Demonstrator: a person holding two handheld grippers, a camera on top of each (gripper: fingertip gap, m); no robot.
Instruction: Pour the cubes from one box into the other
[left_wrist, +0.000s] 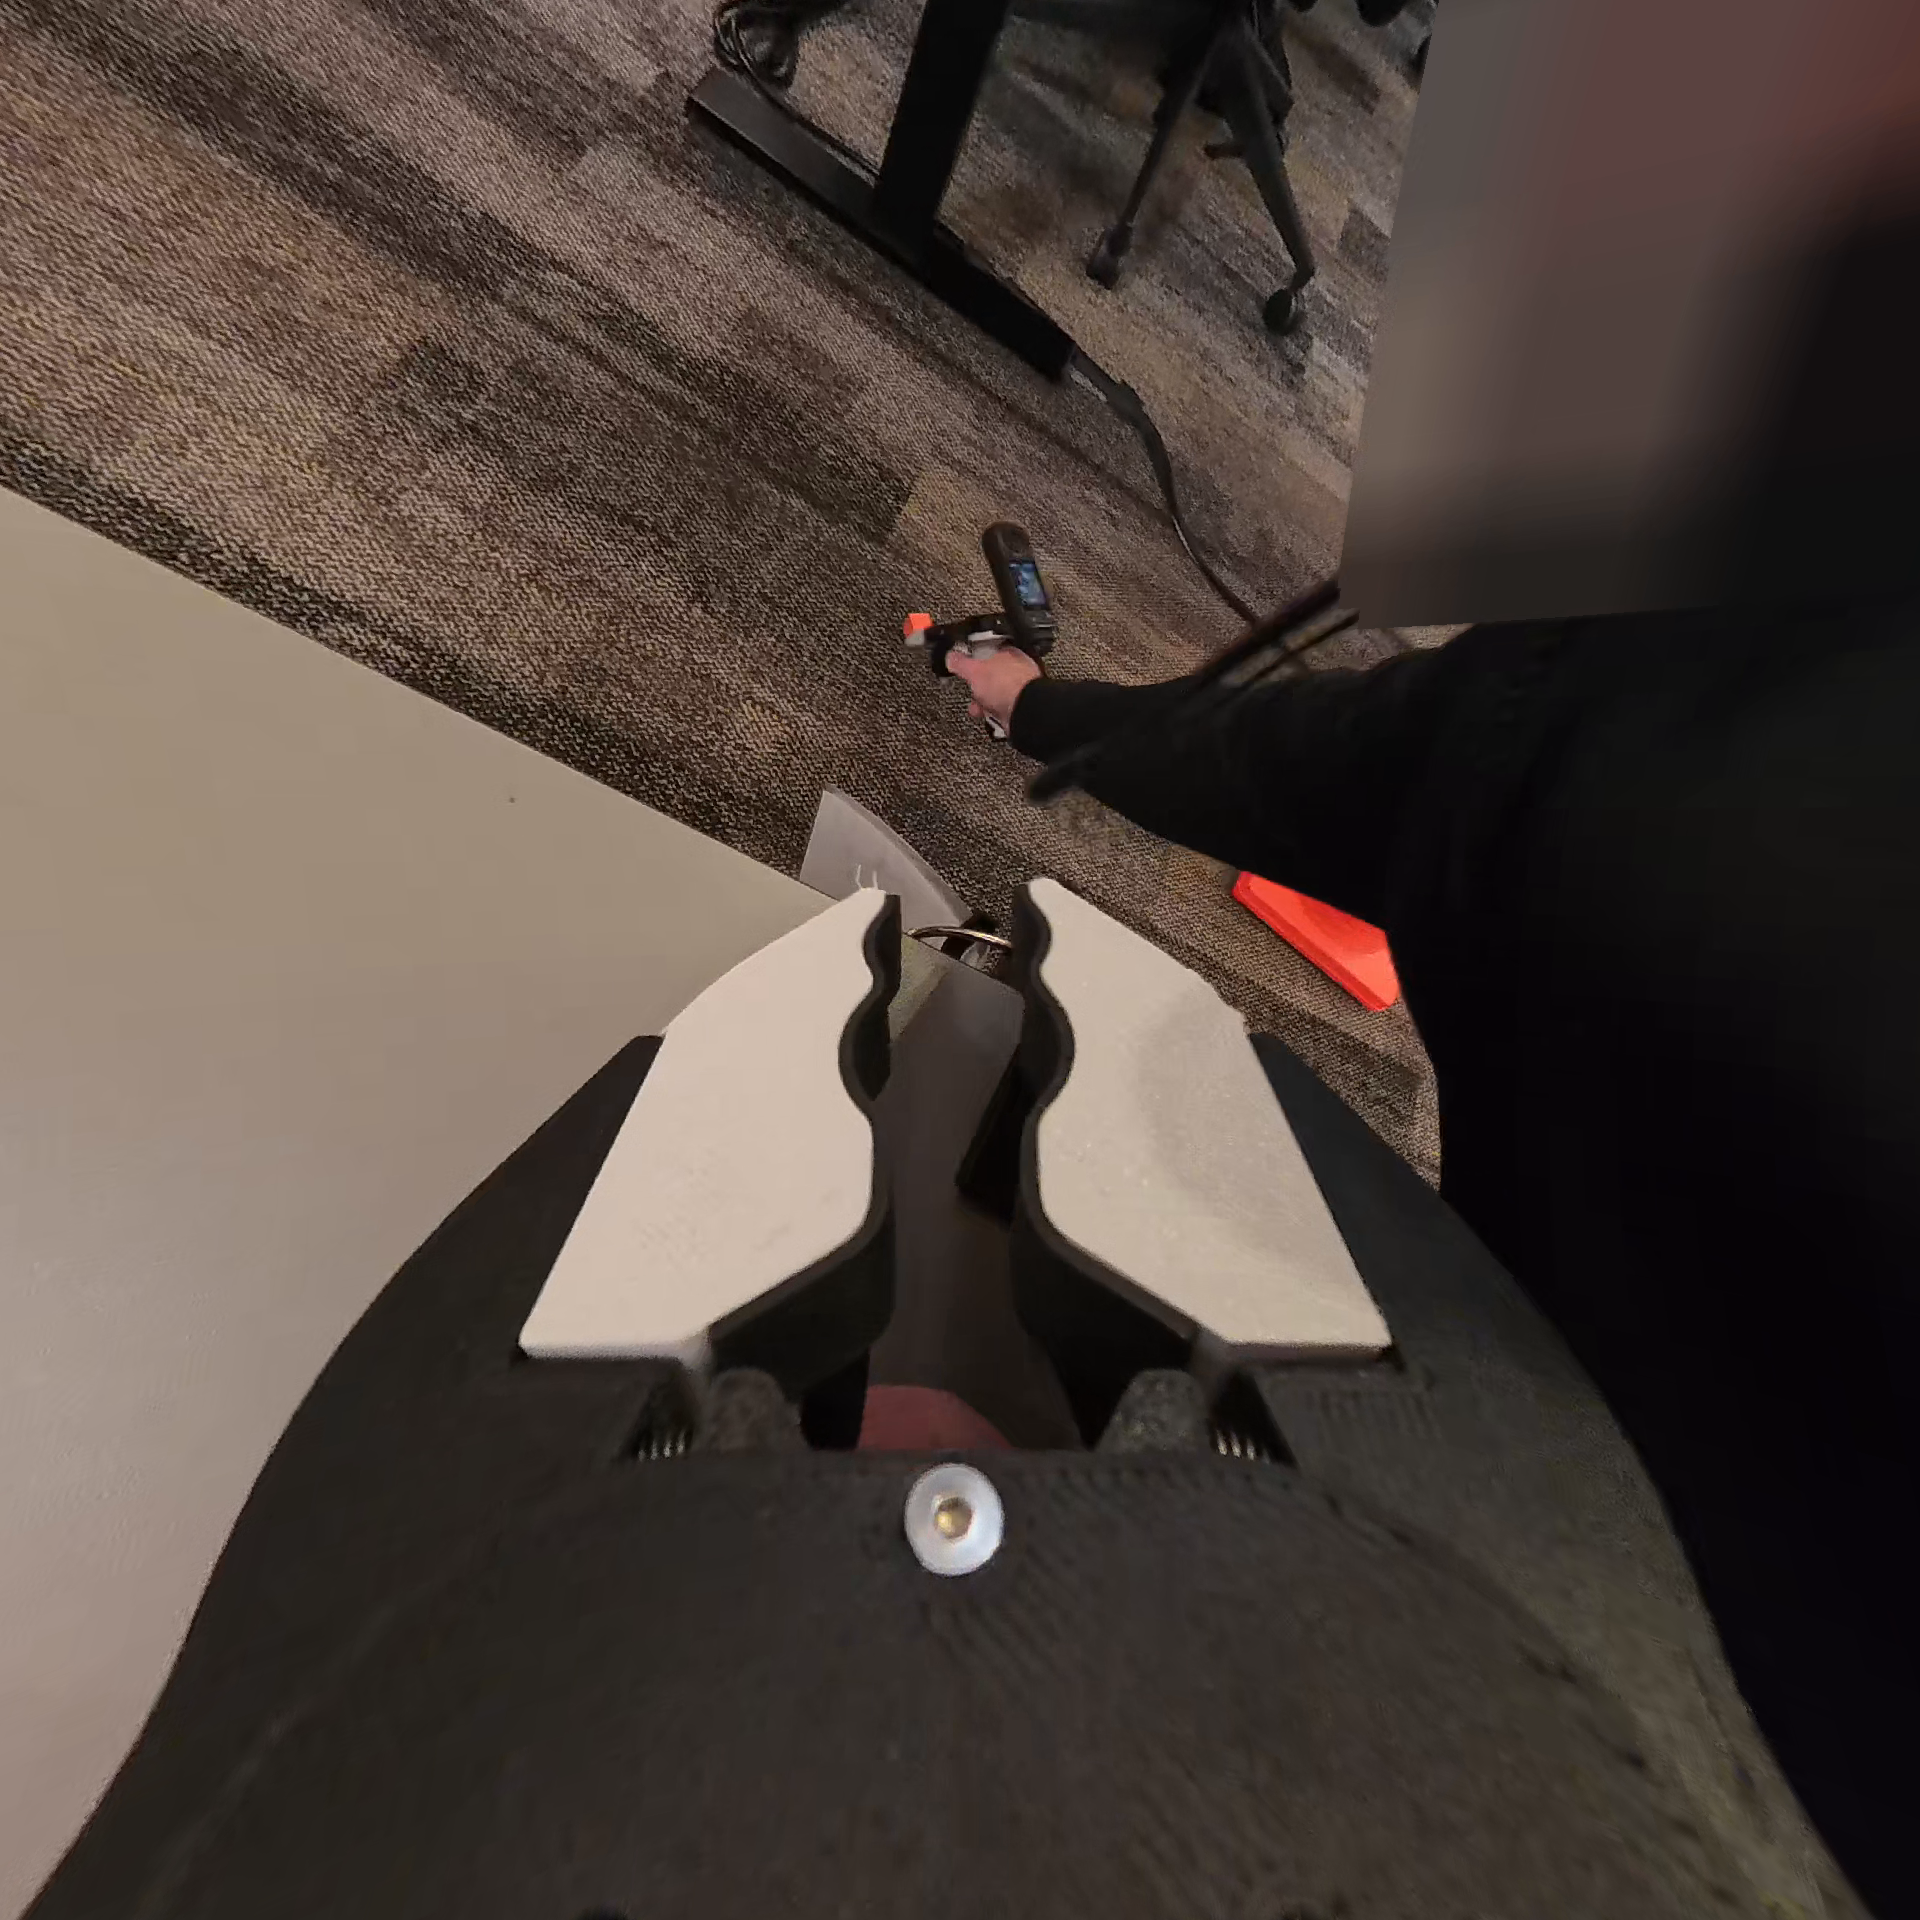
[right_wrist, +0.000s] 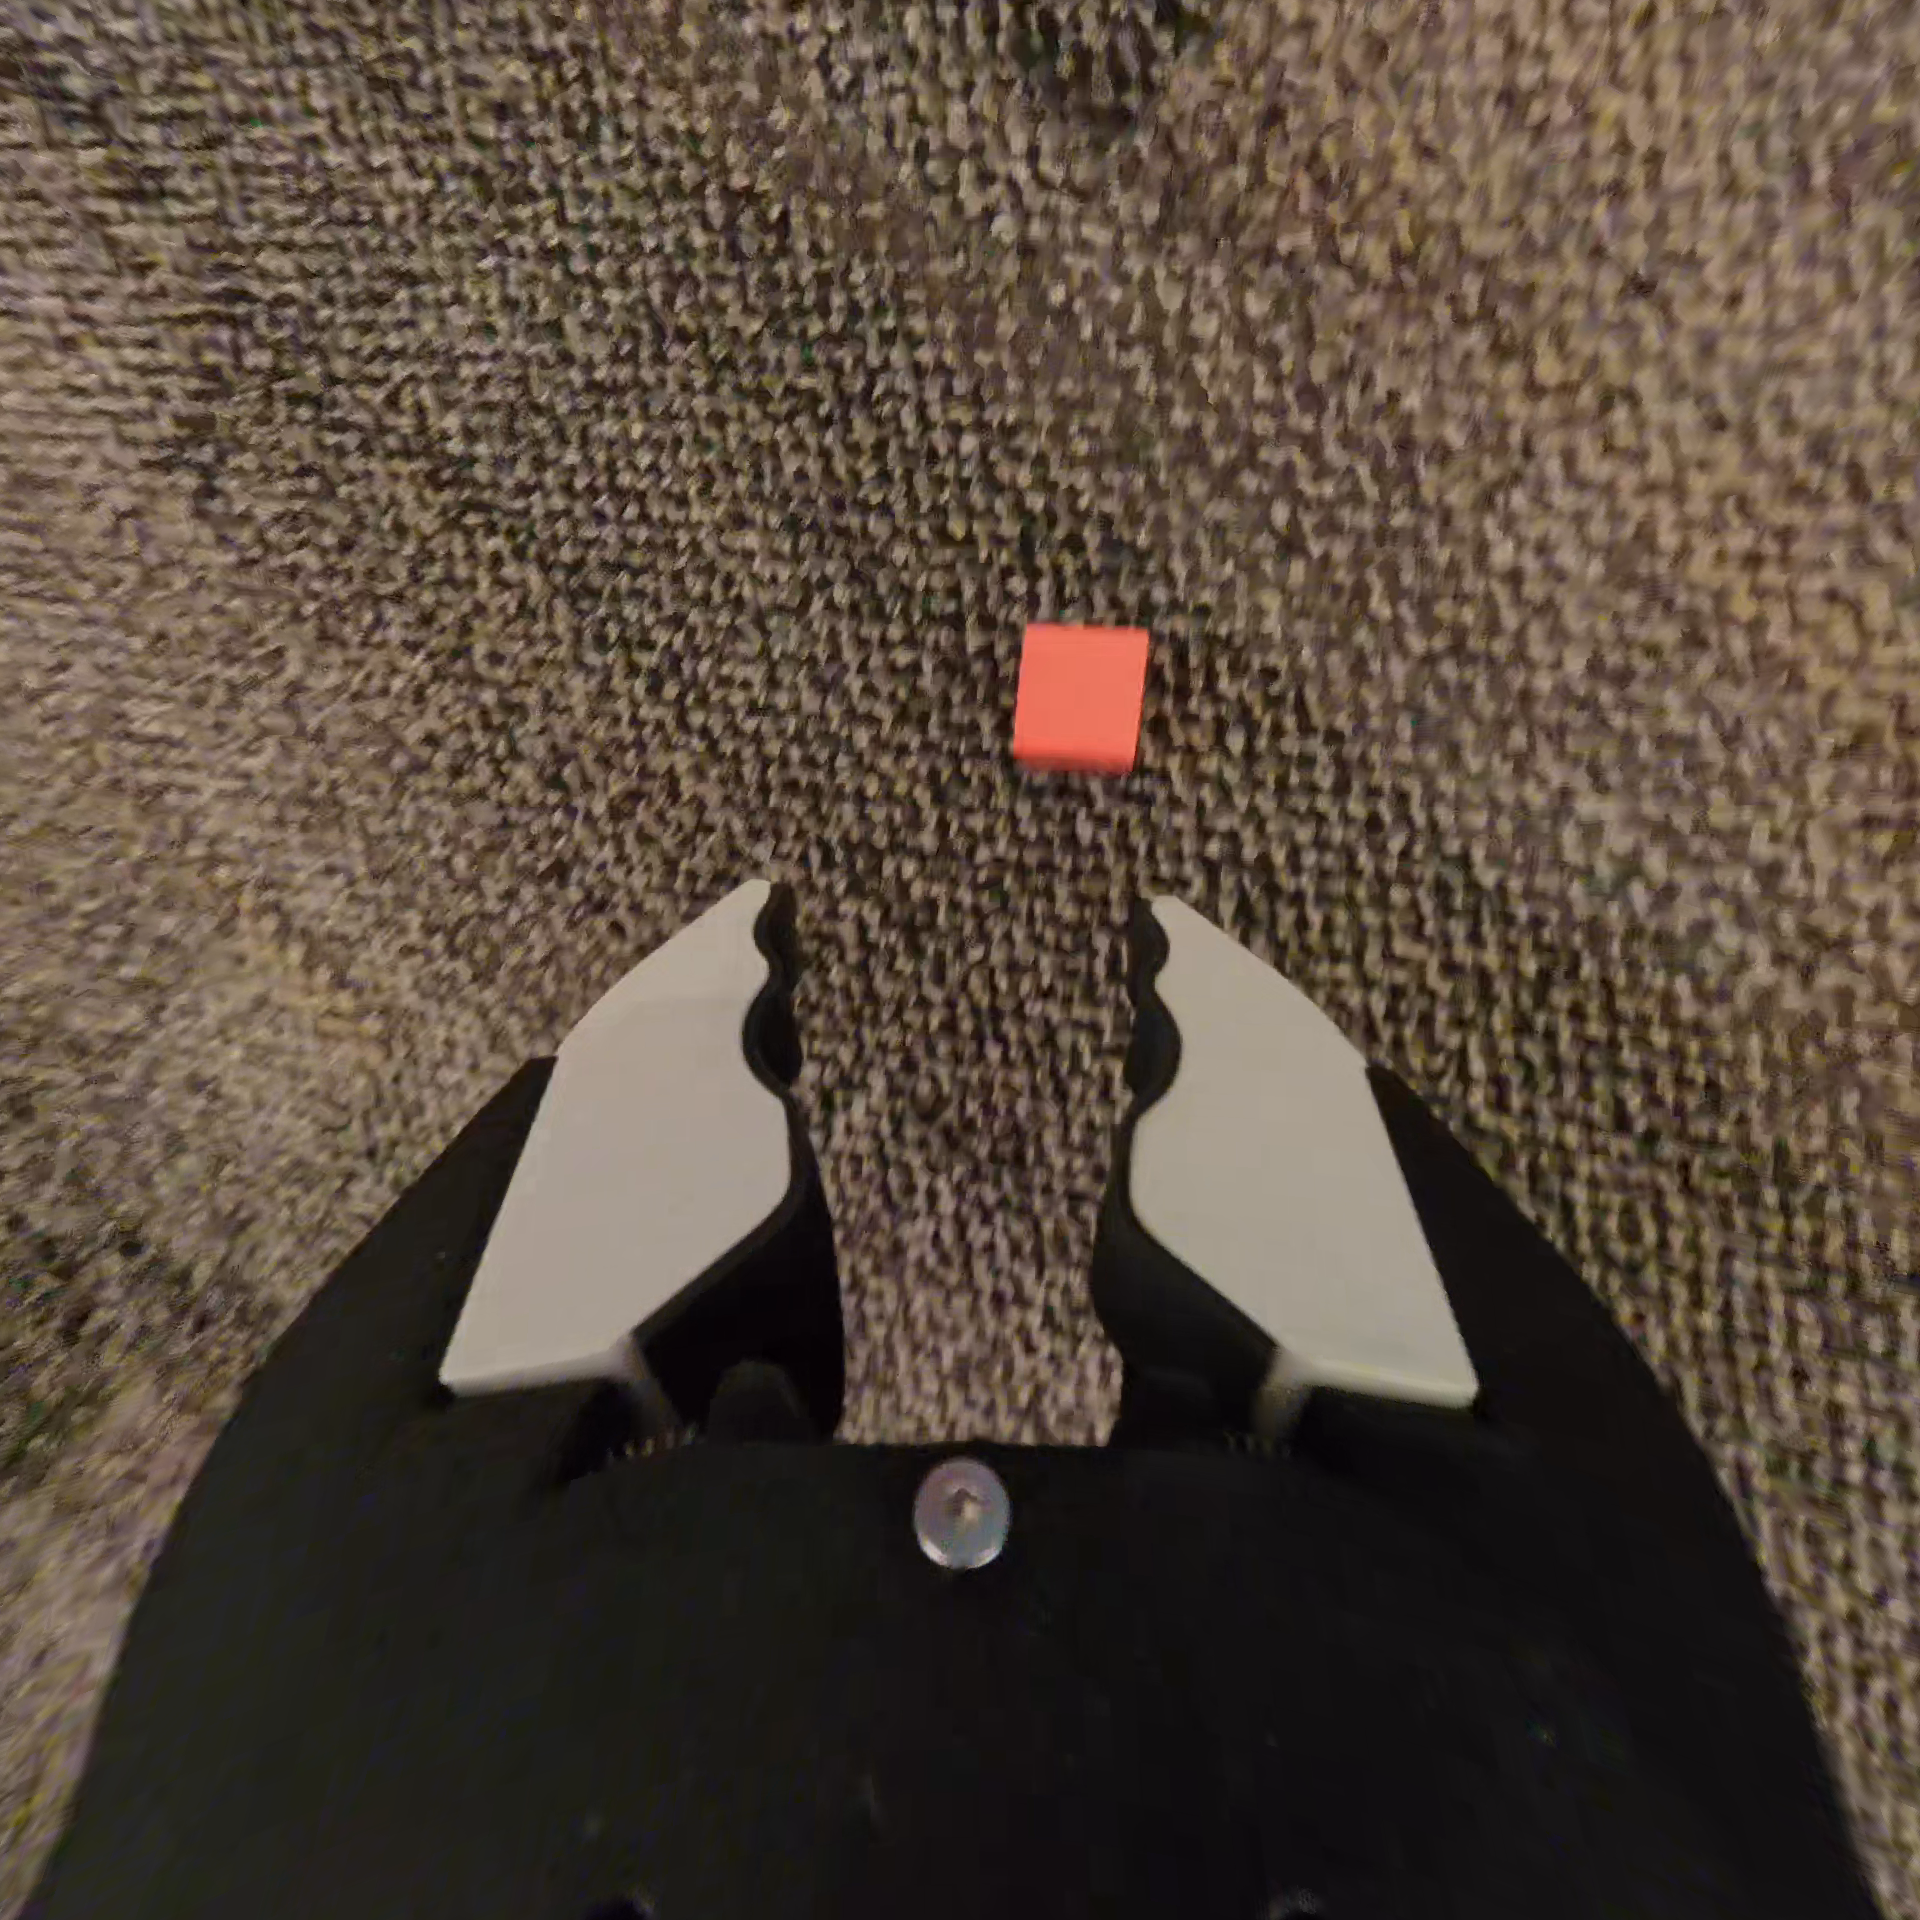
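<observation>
An orange cube (right_wrist: 1081, 698) lies on the speckled carpet, just ahead of my right gripper (right_wrist: 964, 902) and a little right of its centre line. That gripper is open and empty, and the cube is beyond the fingertips. In the left wrist view the right gripper (left_wrist: 966, 634) is held low over the carpet by a hand in a black sleeve, with the cube (left_wrist: 916, 624) at its tip. My left gripper (left_wrist: 954, 909) has its jaws close together on a dark flat-sided thing (left_wrist: 951, 1091) that looks like a box; its contents are hidden.
A white table top (left_wrist: 312, 935) fills the left of the left wrist view. An orange flat piece (left_wrist: 1320, 935) lies on the carpet by the person's body. A black desk leg (left_wrist: 894, 218), a chair base (left_wrist: 1205, 187) and a cable (left_wrist: 1164, 468) are farther off.
</observation>
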